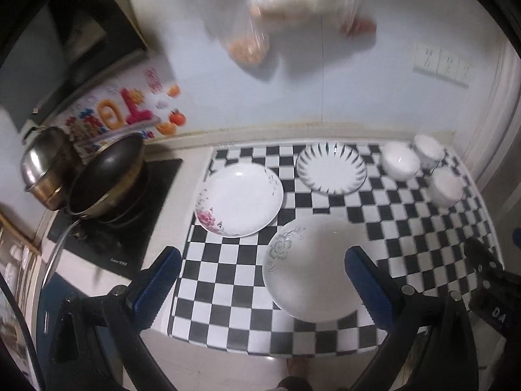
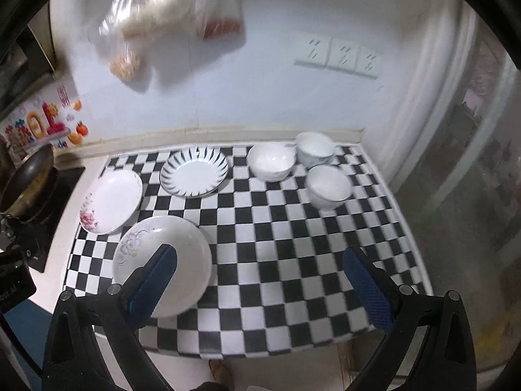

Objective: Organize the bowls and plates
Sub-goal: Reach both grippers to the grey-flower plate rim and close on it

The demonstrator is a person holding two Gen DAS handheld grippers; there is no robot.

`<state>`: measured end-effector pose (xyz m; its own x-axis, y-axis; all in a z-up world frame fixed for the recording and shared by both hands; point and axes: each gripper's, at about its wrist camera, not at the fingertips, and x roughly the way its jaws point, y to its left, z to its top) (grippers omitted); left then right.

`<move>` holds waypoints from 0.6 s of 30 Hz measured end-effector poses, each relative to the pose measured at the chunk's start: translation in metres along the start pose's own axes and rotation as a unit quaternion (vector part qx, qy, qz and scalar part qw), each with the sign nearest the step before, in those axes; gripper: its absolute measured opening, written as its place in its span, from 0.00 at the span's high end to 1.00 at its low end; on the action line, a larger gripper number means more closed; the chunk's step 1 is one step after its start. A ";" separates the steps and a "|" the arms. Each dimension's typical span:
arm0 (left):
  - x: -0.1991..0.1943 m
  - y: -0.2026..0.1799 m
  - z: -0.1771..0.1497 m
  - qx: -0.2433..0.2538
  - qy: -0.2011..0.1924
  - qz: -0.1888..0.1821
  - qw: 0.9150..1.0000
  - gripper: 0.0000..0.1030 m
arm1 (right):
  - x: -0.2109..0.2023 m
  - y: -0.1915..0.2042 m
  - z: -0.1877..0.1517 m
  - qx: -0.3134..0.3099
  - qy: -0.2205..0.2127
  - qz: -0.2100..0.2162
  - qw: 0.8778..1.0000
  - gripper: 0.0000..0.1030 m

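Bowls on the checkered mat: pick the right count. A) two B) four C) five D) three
D: three white bowls cluster at the mat's far right corner, apart from the three plates.

Hanging plastic bags (image 1: 293, 9) are blurred, contents unclear.

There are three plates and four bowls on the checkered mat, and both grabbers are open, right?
Nearly. The bowls number three, not four: the right wrist view shows one bowl, a second behind it and a third in front. The three plates on the checkered mat are right, and the left gripper and right gripper are both open.
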<state>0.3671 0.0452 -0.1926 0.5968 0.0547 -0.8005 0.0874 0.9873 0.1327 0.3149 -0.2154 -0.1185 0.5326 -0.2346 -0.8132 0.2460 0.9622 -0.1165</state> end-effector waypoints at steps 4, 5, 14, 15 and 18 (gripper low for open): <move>0.060 0.006 0.005 0.016 0.050 -0.010 0.999 0.00 | 0.058 0.026 0.008 -0.011 0.043 0.010 0.999 0.00; 0.076 0.007 0.005 0.020 0.067 -0.013 0.997 0.00 | 0.074 0.029 0.009 -0.013 0.057 0.009 0.998 0.00; 0.183 0.015 -0.019 0.009 0.197 -0.057 0.979 0.04 | 0.204 0.048 -0.017 -0.008 0.202 0.061 0.977 0.00; 0.191 0.016 -0.021 0.004 0.209 -0.064 0.976 0.04 | 0.214 0.048 -0.021 -0.002 0.220 0.070 0.973 0.00; 0.212 0.018 -0.031 -0.010 0.246 -0.081 0.966 0.05 | 0.238 0.044 -0.030 0.021 0.258 0.097 0.961 0.01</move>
<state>0.4709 0.0791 -0.3782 0.1258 -0.0419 -0.9912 0.1296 0.9912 -0.0255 0.4281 -0.2249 -0.3349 0.1021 0.0584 -0.9931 0.2200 0.9722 0.0798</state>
